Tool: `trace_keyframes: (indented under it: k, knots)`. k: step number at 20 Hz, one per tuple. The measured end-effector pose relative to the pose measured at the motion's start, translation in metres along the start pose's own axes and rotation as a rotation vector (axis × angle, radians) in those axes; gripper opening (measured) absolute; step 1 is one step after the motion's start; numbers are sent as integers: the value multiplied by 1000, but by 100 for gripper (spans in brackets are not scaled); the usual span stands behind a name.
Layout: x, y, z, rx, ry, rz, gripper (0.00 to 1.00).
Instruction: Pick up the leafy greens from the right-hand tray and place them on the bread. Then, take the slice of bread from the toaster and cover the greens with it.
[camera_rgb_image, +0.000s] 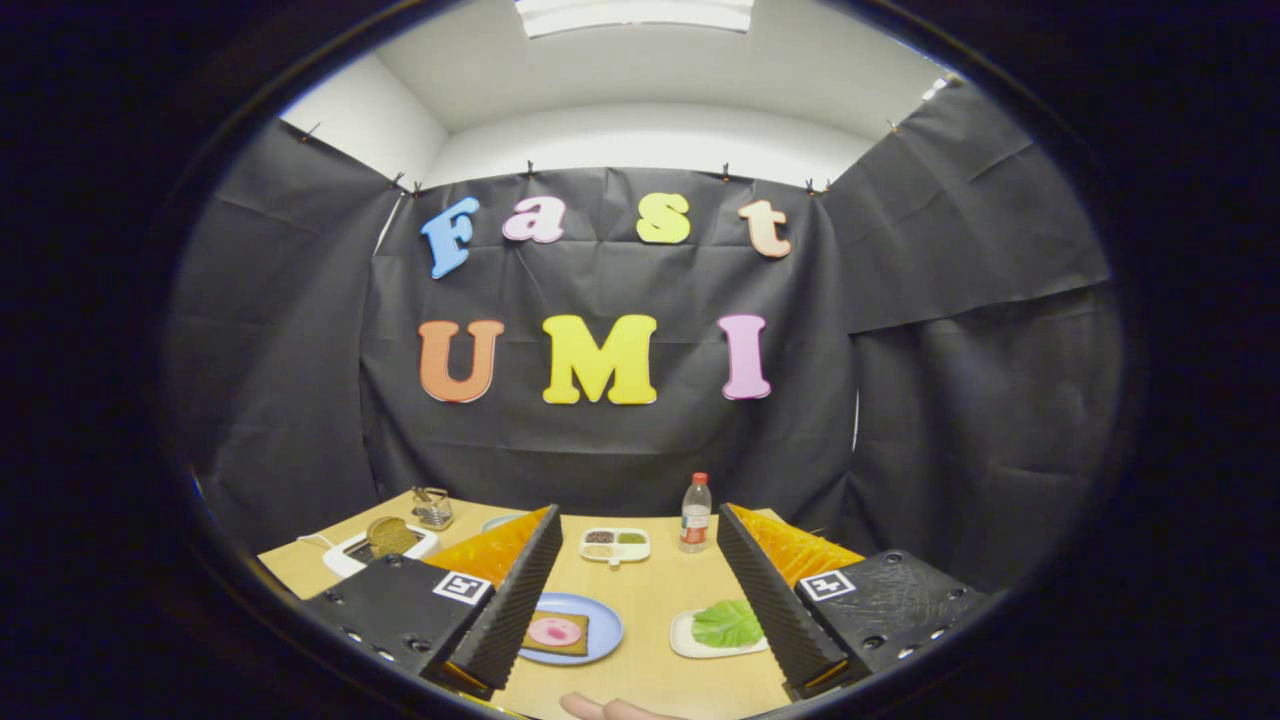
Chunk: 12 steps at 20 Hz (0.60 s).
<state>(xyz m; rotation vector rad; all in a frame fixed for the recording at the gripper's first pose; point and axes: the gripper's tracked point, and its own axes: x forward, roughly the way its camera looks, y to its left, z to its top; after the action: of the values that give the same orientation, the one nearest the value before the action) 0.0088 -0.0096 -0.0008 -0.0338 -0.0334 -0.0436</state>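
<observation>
Holding the gripper wide open and empty, I see leafy greens lower right, bread lower left.

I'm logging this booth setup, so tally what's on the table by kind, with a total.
Plates and trays: 3 – blue plate, white tray, divided dish
Food items: 3 – leafy greens, topped bread, slice in the toaster
Toaster: 1
Bottle: 1
Glass jar: 1
Total: 9
The gripper hangs open above the table.
</observation>
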Motion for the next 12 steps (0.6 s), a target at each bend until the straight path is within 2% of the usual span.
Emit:
trace_keyframes:
  k: [5, 12]
  knots:
    - [23, -35, -27, -9, 54, -31, 96]
    - [84, -119, -96, -13, 200, -138, 95]
